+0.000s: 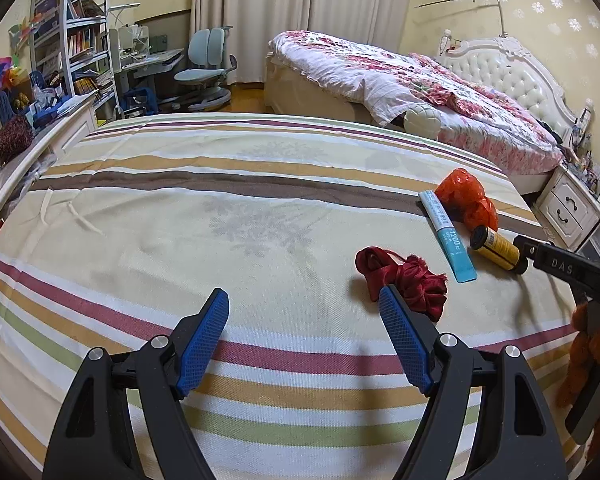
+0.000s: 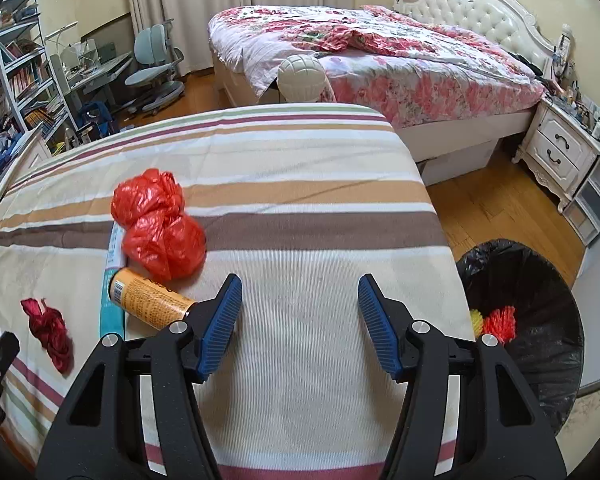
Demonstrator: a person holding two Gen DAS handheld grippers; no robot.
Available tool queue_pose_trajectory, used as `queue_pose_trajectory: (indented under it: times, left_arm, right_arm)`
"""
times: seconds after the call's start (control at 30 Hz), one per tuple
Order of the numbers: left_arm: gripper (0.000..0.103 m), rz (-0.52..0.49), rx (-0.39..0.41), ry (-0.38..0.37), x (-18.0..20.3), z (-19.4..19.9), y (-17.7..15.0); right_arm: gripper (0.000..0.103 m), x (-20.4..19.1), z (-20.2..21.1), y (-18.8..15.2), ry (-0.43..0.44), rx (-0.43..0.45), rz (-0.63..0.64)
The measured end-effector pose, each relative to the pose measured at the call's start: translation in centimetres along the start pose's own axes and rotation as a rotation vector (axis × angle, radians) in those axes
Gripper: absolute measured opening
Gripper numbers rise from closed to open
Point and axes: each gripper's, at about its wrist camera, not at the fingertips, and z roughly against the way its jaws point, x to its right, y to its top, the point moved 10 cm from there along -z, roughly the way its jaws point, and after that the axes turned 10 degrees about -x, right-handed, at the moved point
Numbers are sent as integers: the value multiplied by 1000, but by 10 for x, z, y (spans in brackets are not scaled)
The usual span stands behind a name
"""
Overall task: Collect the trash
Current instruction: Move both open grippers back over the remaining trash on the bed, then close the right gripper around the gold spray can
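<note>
Crinkled orange plastic bag, cylindrical can

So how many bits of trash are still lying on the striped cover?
4: red plastic bag, teal tube beside it, yellow can by the right hand-held gripper, dark red cloth furthest left. More may hide behind the grippers.

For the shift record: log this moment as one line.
left gripper: open, empty | right gripper: open, empty | on striped cloth: red bag, yellow can, teal tube, red fabric | bin: beside table
</note>
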Motion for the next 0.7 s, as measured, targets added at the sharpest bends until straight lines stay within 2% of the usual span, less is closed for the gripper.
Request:
queue_pose_trajectory:
  times: [0.17,0.27,0.53,0.7]
  left_arm:
    - [75,-8,4,-7,2,0,0]
    - [75,-9,6,-10,1,-1,1]
    - [75,5,2,-15,-4,-2,1]
    - [75,16,1,-14,-10,-2,1]
  right_arm:
    - [60,-7,2,-15,-2,-15,14]
    - [66,-14,5,-24,1,-18,27]
    - [66,-32,12,-37,14,-22,73]
    - [66,-32,19,-35,15,-2,57]
